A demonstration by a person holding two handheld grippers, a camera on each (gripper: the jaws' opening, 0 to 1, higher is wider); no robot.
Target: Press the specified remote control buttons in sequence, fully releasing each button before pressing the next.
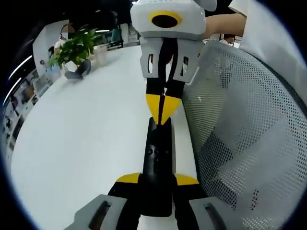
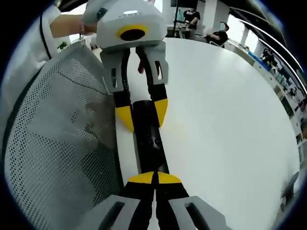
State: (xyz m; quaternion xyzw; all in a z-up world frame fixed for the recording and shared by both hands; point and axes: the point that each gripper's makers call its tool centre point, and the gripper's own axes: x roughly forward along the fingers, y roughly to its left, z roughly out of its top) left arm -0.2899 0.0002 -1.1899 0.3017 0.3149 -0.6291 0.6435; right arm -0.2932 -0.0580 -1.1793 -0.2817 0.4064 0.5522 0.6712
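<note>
Remote control on the white table, clamped by the left hand-held gripper.
Light, stiff, slippery plastic: hold its sides; right hand-held gripper pinched closed, tips touching its opposite end.

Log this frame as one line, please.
remote on white table edge | left tongs gripping remote | right tongs shut, tips on remote | mesh chair beside

The remote near end is hidden between jaws. Its buttons are too small to read. The chair is cut off by the edge.
</note>
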